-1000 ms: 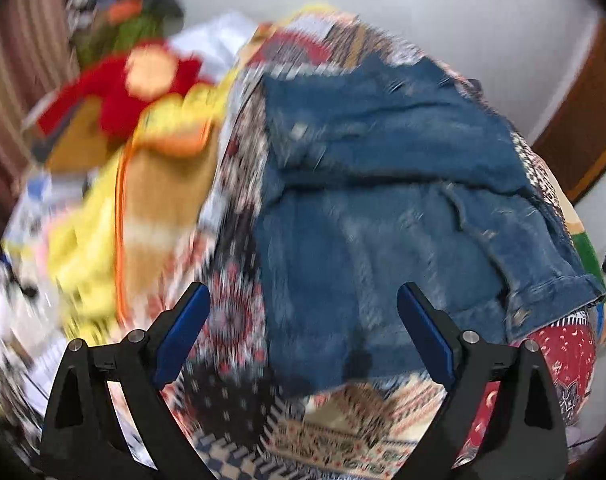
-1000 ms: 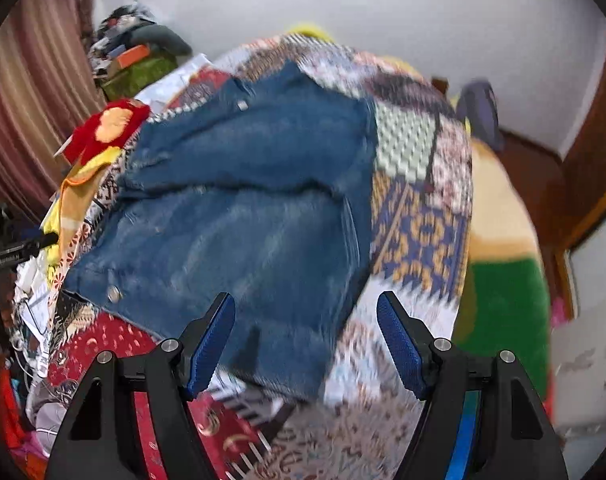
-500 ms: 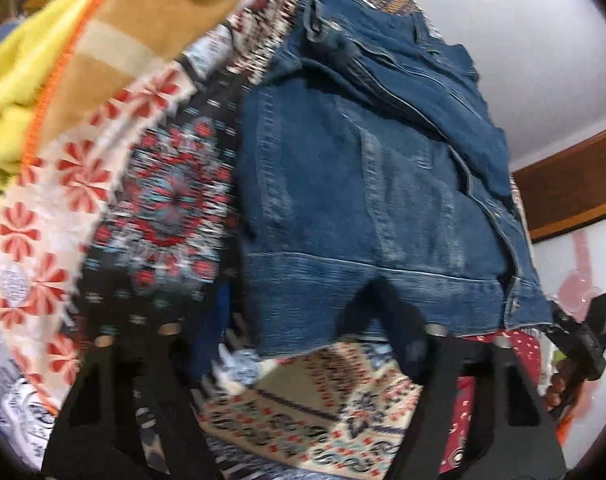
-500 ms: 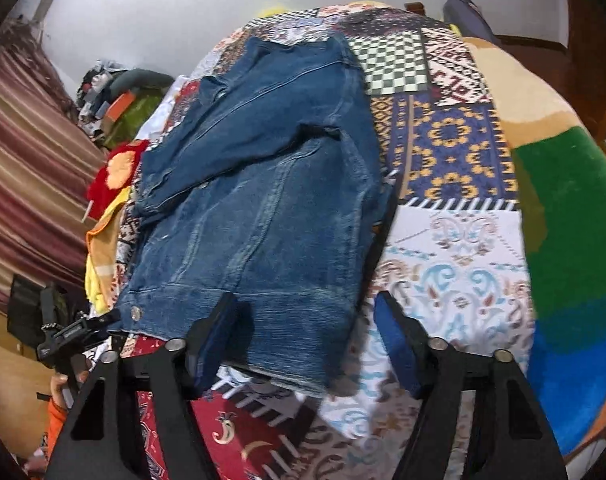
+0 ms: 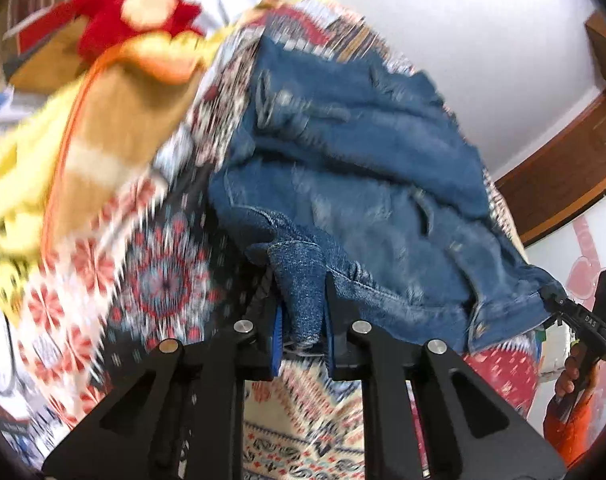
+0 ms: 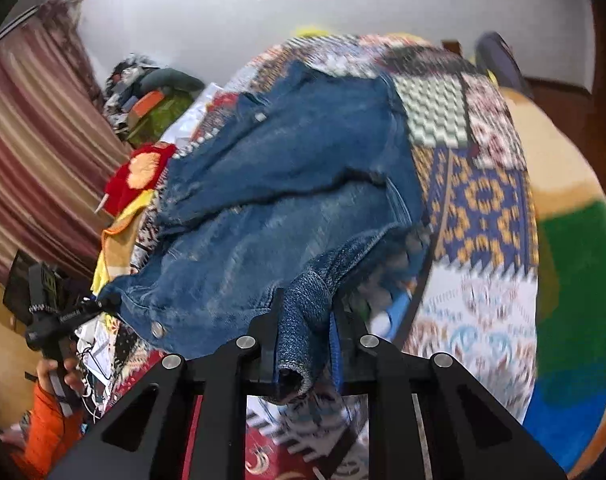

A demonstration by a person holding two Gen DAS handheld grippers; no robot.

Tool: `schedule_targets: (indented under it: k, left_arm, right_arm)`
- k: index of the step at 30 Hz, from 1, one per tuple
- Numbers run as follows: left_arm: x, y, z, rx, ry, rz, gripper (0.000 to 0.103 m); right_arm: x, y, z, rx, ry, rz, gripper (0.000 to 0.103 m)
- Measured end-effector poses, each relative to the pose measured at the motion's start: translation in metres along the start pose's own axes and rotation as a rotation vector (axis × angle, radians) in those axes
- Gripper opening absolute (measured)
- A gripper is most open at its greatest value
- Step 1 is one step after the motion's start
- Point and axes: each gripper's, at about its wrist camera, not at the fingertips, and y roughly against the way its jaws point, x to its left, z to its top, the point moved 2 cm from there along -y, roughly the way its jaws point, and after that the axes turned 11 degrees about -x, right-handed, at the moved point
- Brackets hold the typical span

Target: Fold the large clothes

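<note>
A home bedroom: patchwork-quilted bed [image 6: 483, 200], striped curtain [image 6: 35, 152], heaped clothes [image 6: 151, 96].

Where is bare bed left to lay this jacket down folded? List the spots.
Free: the patchwork bedspread between the denim jacket and the green blanket, and the near strip under the right gripper. Crowded: beyond the jacket's other edge, where a yellow and tan blanket and a red cushion pile up.

left wrist: close, down over hem | right wrist: same | shared: denim jacket [image 5: 363, 184]
</note>
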Motion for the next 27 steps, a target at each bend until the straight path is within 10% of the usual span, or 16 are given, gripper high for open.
schedule_targets:
  k: [16, 27]
  left_arm:
    - [-0.056, -0.018, 0.173, -0.249, -0.067, -0.114, 0.011]
    - [-0.016, -0.151, 0.244, -0.132, 0.020, 0.041, 0.012]
  right_arm:
    - [0.021, -0.051, 0.170, -0.188, 0.099, 0.001, 0.011]
    - [-0.010, -0.197, 0.251, -0.090, 0.054, -0.099, 0.011]
